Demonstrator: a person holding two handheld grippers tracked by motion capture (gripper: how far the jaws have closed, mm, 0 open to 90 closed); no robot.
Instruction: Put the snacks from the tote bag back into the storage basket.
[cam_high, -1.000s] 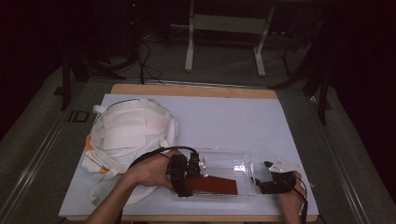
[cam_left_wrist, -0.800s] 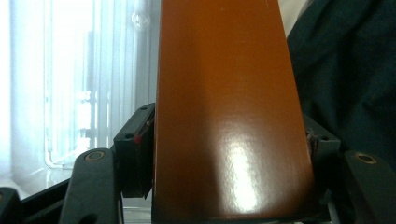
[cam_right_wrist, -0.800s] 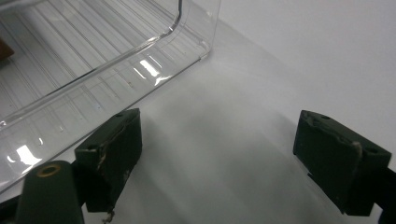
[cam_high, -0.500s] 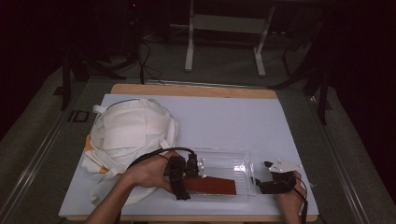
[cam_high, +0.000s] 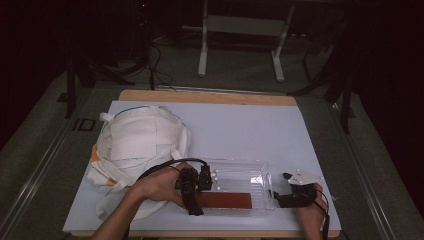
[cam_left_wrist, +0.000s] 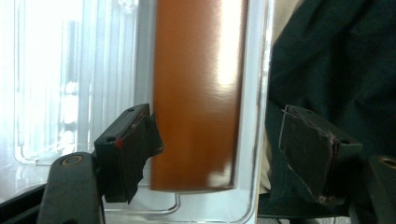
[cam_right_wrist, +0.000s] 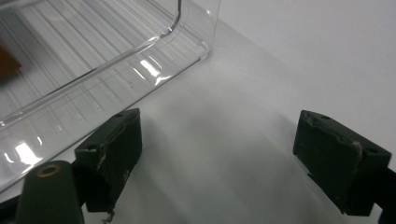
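Inside ribbed clear plastic tray (cam_high: 235, 177), glossy brown slab (cam_high: 225, 200).

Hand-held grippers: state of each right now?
Left hand-held gripper: open, jaws just opened around the brown block, not gripping.
Right hand-held gripper: open, empty, beside the clear tray.

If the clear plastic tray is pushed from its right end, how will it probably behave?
The clear plastic tray looks thin-walled and light, so it would probably slide easily on the smooth white table cover. Its low, wide shape makes tipping unlikely. The brown flat piece inside looks glossy and may shift.
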